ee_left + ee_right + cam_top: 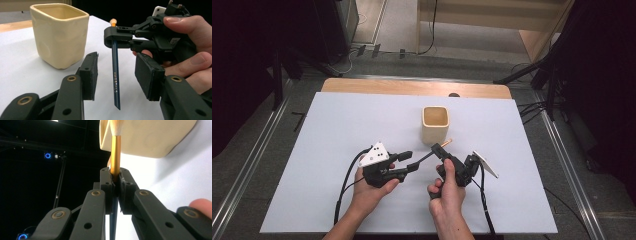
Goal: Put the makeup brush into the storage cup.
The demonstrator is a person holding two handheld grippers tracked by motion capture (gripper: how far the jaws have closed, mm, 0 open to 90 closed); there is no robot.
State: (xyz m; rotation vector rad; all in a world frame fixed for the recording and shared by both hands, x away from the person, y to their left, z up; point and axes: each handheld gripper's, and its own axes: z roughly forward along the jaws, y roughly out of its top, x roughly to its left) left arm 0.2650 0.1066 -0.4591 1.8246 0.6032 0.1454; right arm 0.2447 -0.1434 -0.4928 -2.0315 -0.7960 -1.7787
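- Pinching the paintbrush [115,72] near its gold ferrule, the right claw [117,37] is clamped tight on it, bristle end up and the dark blue handle hanging down.
- The left claw [116,75] stands apart around the handle, its pads [149,75] not touching it; it looks to have let go after a handover.
- Just beyond, the cream ceramic cup [435,123] stands upright on the white surface [337,150], with nothing seen inside it.
- Judged from this, the brush is lifted and passed across; dropping it into the cup is still left.
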